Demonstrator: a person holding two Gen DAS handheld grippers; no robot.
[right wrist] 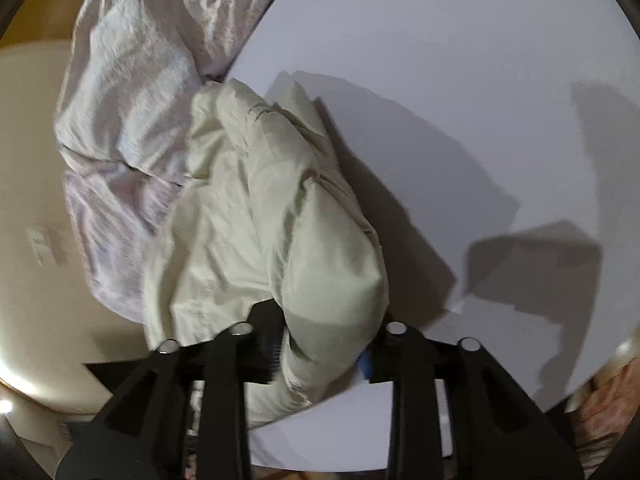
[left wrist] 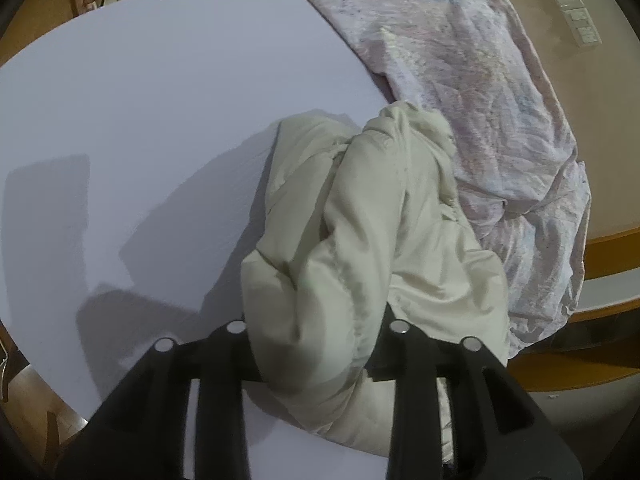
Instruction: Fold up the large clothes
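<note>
A crumpled cream garment [left wrist: 360, 232] lies bunched at the edge of a white board [left wrist: 160, 100]. My left gripper [left wrist: 316, 356] has its black fingers [left wrist: 224, 364] on either side of a fold of the cream cloth, which fills the gap between them. In the right wrist view the same cream garment [right wrist: 260, 220] rises from the white board [right wrist: 440, 80]. My right gripper [right wrist: 320, 356] holds another bunched fold of it between its fingers [right wrist: 404, 364].
A pinkish patterned cloth [left wrist: 460, 80] lies beside and behind the cream garment, draped over the beige table [left wrist: 592, 120]; it shows at the upper left in the right wrist view [right wrist: 140, 80]. A white power strip [left wrist: 572, 8] lies on the table. The wooden table edge [left wrist: 608, 256] runs at right.
</note>
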